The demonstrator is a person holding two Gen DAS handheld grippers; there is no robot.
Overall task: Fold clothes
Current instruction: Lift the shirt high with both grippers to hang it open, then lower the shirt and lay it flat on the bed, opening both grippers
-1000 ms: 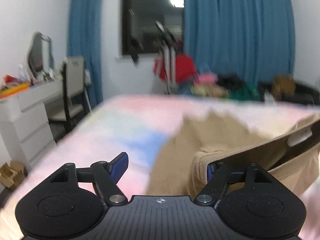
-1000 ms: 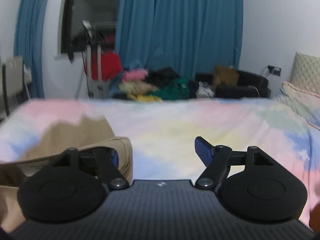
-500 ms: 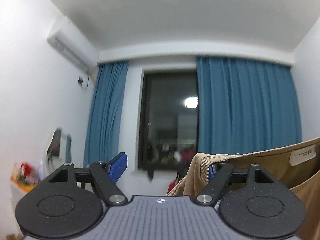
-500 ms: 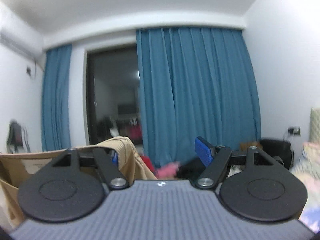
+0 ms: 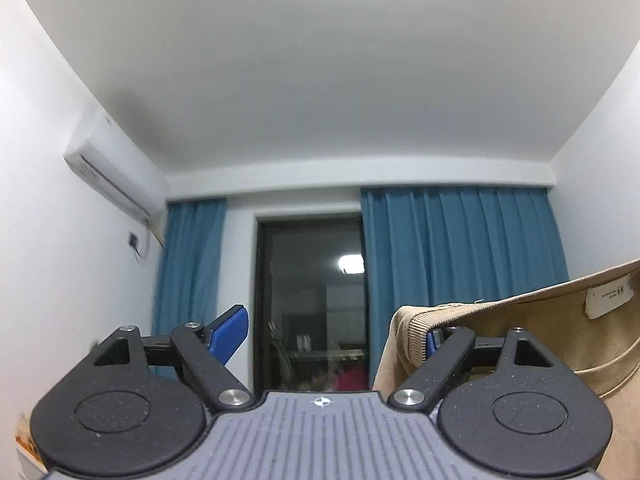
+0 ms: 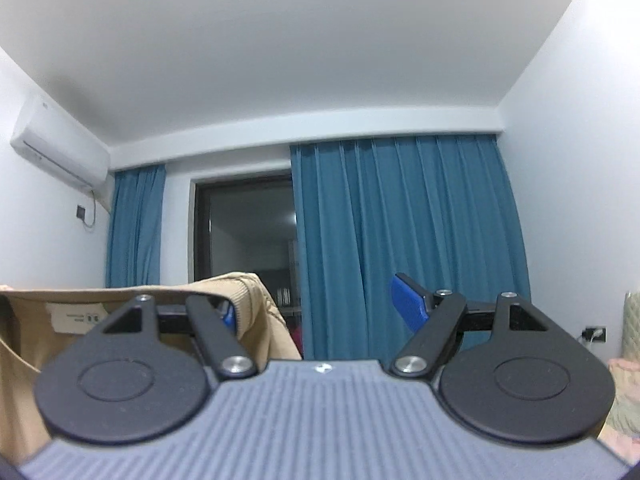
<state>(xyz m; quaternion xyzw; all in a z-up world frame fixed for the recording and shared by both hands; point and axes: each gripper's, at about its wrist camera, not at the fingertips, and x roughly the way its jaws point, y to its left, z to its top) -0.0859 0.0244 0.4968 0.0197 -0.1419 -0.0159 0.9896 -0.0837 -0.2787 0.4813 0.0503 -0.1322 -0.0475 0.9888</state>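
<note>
A tan knit garment (image 5: 520,320) with a white neck label (image 5: 608,296) hangs in the air, lifted well up toward the ceiling. In the left wrist view its ribbed edge is draped over the right finger of my left gripper (image 5: 332,334); the jaws are opening, and the other blue pad (image 5: 230,330) is bare. In the right wrist view the same garment (image 6: 256,308) lies over the left finger of my right gripper (image 6: 318,307), whose jaws are also opening, with the right pad (image 6: 408,302) free. No cloth is pinched between either pair of pads. The garment's lower part is hidden.
Blue curtains (image 5: 460,260) flank a dark window (image 5: 312,300) straight ahead. An air conditioner (image 5: 116,176) sits high on the left wall. A quilted pillow (image 6: 632,320) and a wall socket (image 6: 594,334) show at the far right.
Both grippers rose from just above the bed to high in the room and tilted upward, carrying the tan garment along. The bed and the furniture dropped out of view.
</note>
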